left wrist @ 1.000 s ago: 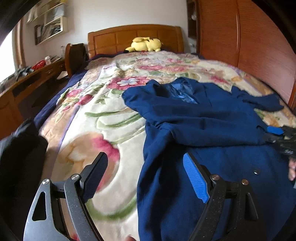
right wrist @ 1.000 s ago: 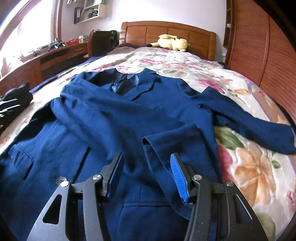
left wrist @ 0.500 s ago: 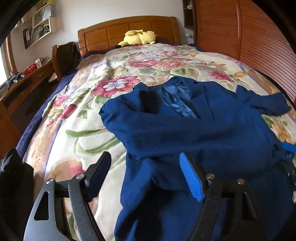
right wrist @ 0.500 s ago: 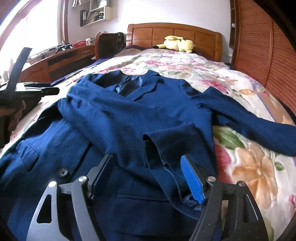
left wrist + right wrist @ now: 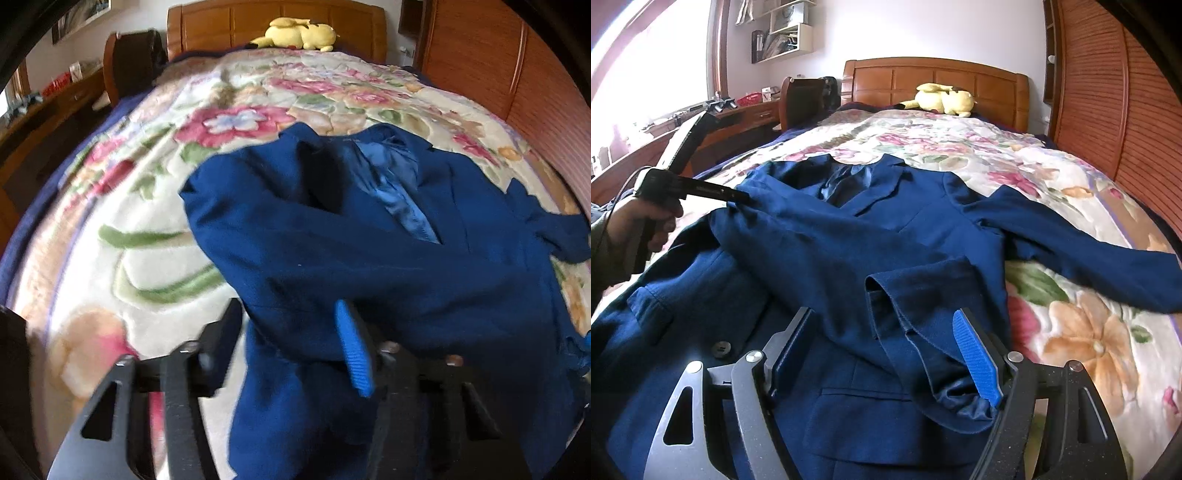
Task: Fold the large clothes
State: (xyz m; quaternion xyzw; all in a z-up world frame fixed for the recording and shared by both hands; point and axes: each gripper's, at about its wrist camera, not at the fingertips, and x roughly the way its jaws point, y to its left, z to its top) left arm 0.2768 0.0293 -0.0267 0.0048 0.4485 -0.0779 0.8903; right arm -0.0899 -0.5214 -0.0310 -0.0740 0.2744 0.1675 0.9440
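Blue suit jacket [image 5: 894, 236] lies face up on the bed's floral blanket [image 5: 979, 155], collar toward the wooden headboard [image 5: 934, 79] where a yellow plush toy [image 5: 943, 98] rests. Folding has only begun. One sleeve [image 5: 820, 236] is already laid diagonally across the chest, its cuff [image 5: 916, 280] ending near the jacket's lower front, while the other sleeve [image 5: 1089, 254] is spread out sideways over the blanket, not yet folded in. The body is at full length, with button [image 5: 721, 349] and pockets showing, so the lengthwise and crosswise folds are judged to be still ahead.

The left gripper [image 5: 738, 196], held in a hand [image 5: 646, 225] seen in the right wrist view, has reached the shoulder edge of the folded sleeve. Its fingers have just been closing, and in the left wrist view jacket cloth sits between them [image 5: 288, 332]; that view is blurred, so whether the pads already pinch the fabric is uncertain, though they look to stand a little apart from it.

The right gripper [image 5: 882, 343] hovers over the cuff with its fingers spread wide. They have opened within the last second, and the cuff lies between them unpinched, the blue pad [image 5: 975, 354] just beside the cloth. It holds nothing.

What remains, by this reading: bringing the outstretched sleeve in, then folding the body into a compact shape.
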